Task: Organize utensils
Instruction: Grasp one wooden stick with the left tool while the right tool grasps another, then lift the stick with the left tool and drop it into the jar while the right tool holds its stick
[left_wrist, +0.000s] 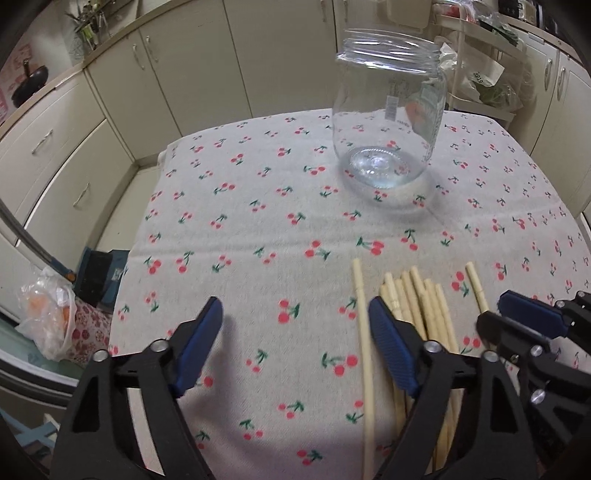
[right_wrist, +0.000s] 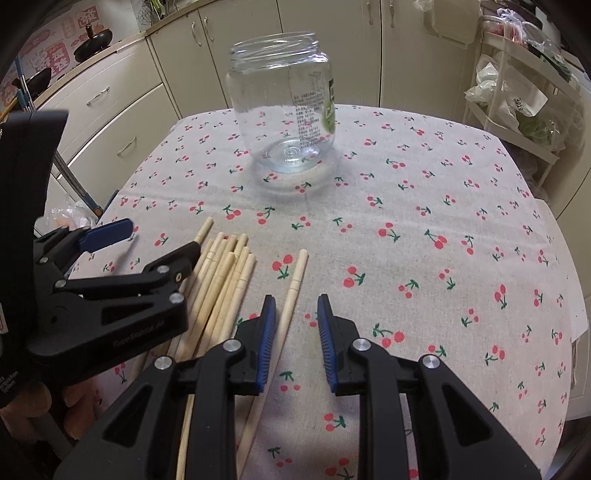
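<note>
A clear empty jar stands upright at the far side of the cherry-print tablecloth. A bundle of pale wooden chopsticks lies near the front. My left gripper is open above the cloth, left of the bundle. One loose chopstick lies below it, beside its right finger. My right gripper has a narrow gap between its blue pads. Another loose chopstick lies on the cloth in that gap, close to the left pad, not pinched.
Cream kitchen cabinets run behind and to the left of the table. A white rack with plastic bags stands at the right. A plastic bag sits low beyond the table's left edge.
</note>
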